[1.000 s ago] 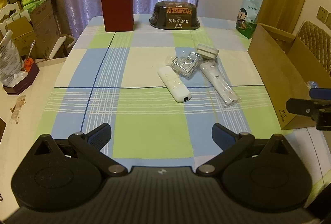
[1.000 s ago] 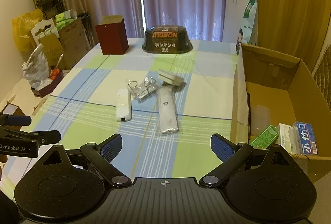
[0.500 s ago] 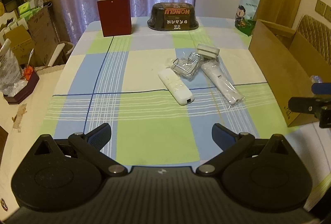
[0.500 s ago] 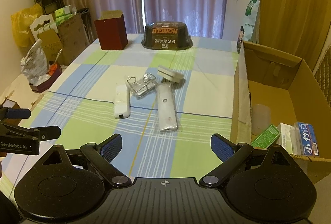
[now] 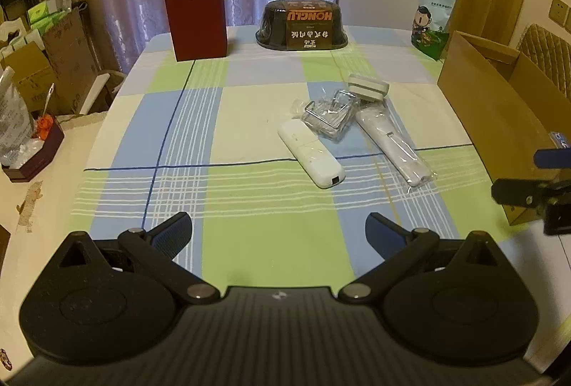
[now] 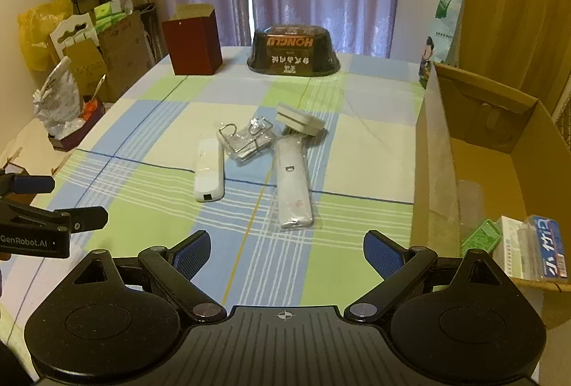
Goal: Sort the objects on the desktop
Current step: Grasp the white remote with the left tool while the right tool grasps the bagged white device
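right wrist view: the cardboard box (image 6: pixel 492 172) stands at the bench's (image 6: pixel 142 207) right edge with small packs inside, and the bagged remote (image 6: pixel 293 182) lies lengthwise ahead of the right tongs (image 6: pixel 287 252), nearer than the bare remote (image 6: pixel 210 170), wire rack (image 6: pixel 248 140) and pad (image 6: pixel 299 120). both tongs, left (image 5: pixel 278 230) too, gape wide, holding nothing.

Two remotes (image 5: pixel 310 157) flank a wire rack (image 5: pixel 326 116), box (image 5: pixel 499 122) rightward.

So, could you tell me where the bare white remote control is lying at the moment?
The white remote lies mid-table on the checked cloth, left of the bagged remote, with the wrapped metal rack touching its far end.
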`<state>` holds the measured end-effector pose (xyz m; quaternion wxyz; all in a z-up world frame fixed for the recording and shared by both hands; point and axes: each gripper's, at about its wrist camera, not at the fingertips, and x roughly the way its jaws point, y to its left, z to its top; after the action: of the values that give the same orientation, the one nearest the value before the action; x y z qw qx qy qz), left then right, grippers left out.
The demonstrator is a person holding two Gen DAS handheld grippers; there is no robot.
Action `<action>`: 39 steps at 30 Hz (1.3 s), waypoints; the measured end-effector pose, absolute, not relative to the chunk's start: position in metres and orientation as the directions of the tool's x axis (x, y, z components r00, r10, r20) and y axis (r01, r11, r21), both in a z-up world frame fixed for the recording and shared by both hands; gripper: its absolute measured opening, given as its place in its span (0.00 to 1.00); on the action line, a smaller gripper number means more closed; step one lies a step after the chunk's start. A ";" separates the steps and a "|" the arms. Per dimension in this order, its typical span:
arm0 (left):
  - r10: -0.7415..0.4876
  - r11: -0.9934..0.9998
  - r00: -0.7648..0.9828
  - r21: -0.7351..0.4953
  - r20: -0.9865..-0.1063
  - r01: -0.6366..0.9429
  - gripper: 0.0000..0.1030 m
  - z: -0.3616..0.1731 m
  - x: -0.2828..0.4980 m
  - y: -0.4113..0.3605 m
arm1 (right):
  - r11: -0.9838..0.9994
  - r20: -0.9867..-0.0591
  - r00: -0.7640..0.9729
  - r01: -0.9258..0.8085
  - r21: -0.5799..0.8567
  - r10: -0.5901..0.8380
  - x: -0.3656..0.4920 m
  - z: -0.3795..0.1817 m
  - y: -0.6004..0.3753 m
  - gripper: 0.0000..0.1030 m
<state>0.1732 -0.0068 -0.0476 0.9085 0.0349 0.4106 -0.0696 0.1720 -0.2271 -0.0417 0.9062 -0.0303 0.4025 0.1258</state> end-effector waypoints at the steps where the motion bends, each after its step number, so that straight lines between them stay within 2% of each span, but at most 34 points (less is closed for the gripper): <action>1: -0.097 0.988 0.651 0.005 -0.753 0.153 0.99 -0.049 0.176 -0.007 | 0.966 -0.738 0.643 -0.253 0.047 0.204 0.175 -0.043 -0.227 0.92; 15: -0.102 0.993 0.616 -0.045 -0.781 0.107 0.99 -0.070 0.218 -0.010 | 0.968 -0.741 0.643 -0.246 0.041 0.195 0.218 -0.069 -0.222 0.92; 27: -0.131 0.991 0.636 -0.087 -0.761 0.100 0.98 -0.097 0.273 -0.024 | 0.976 -0.732 0.662 -0.219 0.017 0.161 0.258 -0.119 -0.224 0.92; 36: -0.161 0.985 0.632 -0.087 -0.758 0.146 0.88 -0.118 0.300 -0.038 | 0.973 -0.727 0.667 -0.231 0.008 0.164 0.277 -0.142 -0.227 0.91; 39: -0.170 0.983 0.630 -0.087 -0.758 0.160 0.84 -0.123 0.304 -0.042 | 0.970 -0.729 0.662 -0.244 0.014 0.177 0.283 -0.147 -0.225 0.69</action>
<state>0.3042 -0.0420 -0.1227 0.9027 -0.0057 0.4204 -0.0915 0.2832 -0.2255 -0.1466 0.9105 -0.0424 0.3947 0.1154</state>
